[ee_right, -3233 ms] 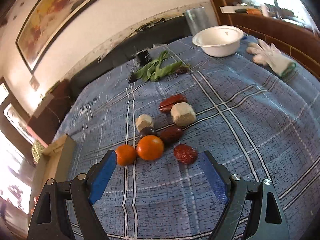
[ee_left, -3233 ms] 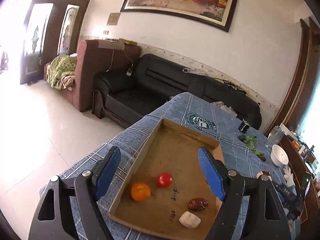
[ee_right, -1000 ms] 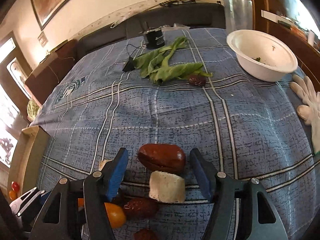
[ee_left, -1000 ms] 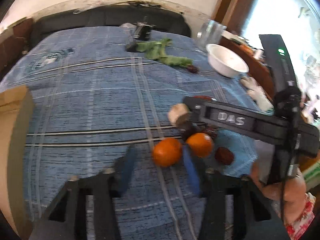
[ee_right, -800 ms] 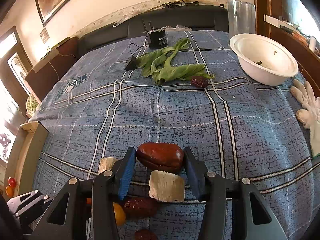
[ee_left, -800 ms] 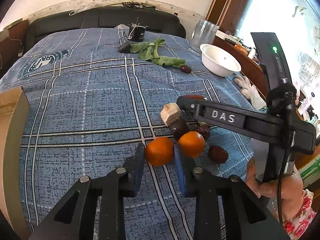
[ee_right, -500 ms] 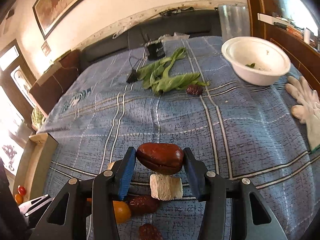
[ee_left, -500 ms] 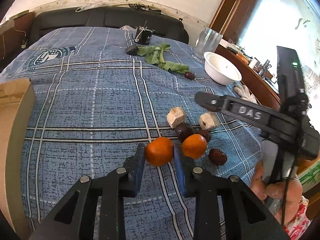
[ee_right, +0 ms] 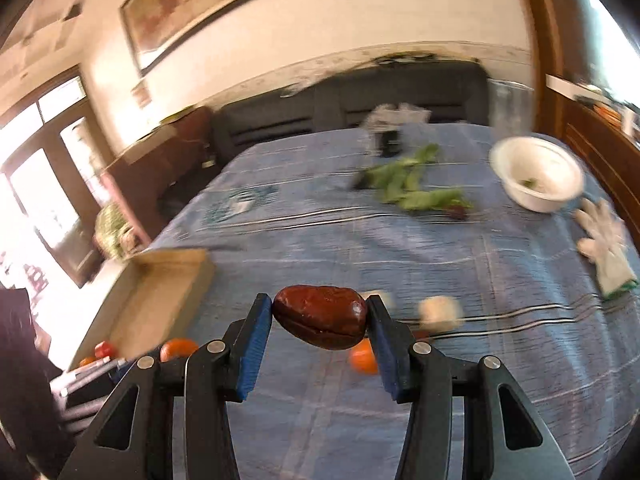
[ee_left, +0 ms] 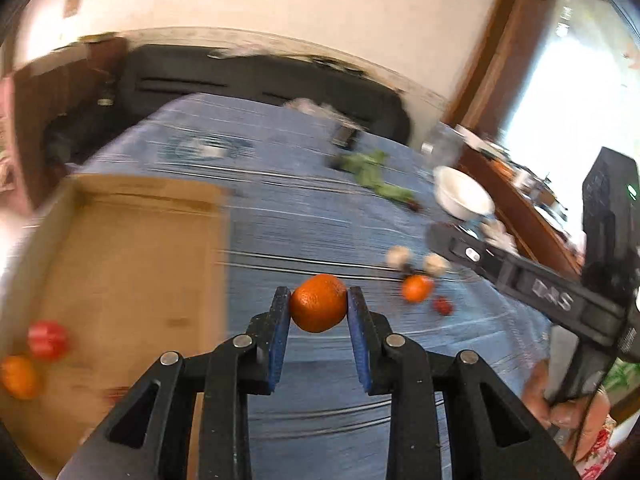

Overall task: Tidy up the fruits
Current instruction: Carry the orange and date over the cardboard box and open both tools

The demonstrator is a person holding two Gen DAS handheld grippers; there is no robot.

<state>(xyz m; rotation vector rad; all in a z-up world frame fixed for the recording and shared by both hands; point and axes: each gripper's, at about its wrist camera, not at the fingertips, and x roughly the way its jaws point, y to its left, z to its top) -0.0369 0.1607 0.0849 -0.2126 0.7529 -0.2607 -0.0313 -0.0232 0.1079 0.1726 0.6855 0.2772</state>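
Note:
My left gripper (ee_left: 319,307) is shut on an orange (ee_left: 319,302) and holds it in the air above the blue cloth, just right of the cardboard tray (ee_left: 132,248). The tray holds a red tomato (ee_left: 47,339) and an orange (ee_left: 18,376) at its near left. My right gripper (ee_right: 320,322) is shut on a dark red date (ee_right: 320,322), lifted above the table. On the cloth lie another orange (ee_left: 417,288), two pale chunks (ee_left: 436,263) and a red fruit (ee_left: 442,306).
A white bowl (ee_right: 536,174), green leaves (ee_right: 416,192) and a white glove (ee_right: 606,240) lie at the far right of the table. A black sofa (ee_right: 360,100) stands behind it. The right gripper's body (ee_left: 540,292) crosses the left wrist view.
Both grippers have lifted their fruit off the cloth and swung left toward the cardboard tray. The views are motion-blurred.

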